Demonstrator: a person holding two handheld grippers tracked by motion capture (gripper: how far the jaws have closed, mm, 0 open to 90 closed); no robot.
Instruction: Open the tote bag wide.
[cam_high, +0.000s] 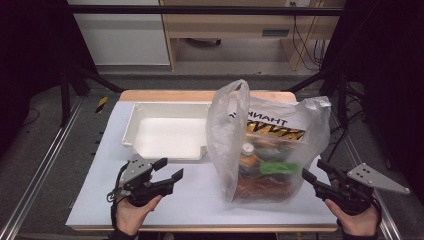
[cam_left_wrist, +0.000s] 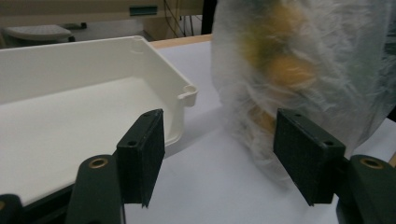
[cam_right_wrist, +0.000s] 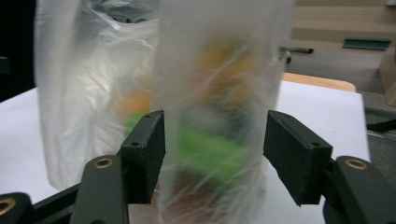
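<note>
Approaching the plastic bag (cam_high: 265, 145) from both sides looks like the step in hand, probably to open it or steady it so the packed goods can go into the white tray (cam_high: 150, 112). Stands upright on the right half of the worktop (cam_high: 200, 200), just beside the tray's right edge, handles up and mouth slack. Left gripper (cam_high: 167, 170) hovers low near the front left of the bag, jaws well apart with nothing between the pads. Right gripper (cam_high: 314, 174) sits just off the bag's right flank, likewise parted and holding nothing. Best to pinch only the thin film near a handle or the rim, not the bulging middle, since squeezing there would catch the contents and tip the load. Worth keeping one side anchored while the other lifts, as the film will slide and crumple easily.

Looking down from the high view gives the layout: tray, bag, printed lettering, a green item (cam_high: 277, 167) and a round lid inside. Looking along the left gripper (cam_left_wrist: 219, 161) shows the tray's corner lug and the gap to the bag (cam_left_wrist: 299, 70), with blurred orange shapes inside. Looking along the right gripper (cam_right_wrist: 215, 154) puts the bag (cam_right_wrist: 163, 93) squarely between the pads' line, film not yet touched, green patch dead ahead.
</note>
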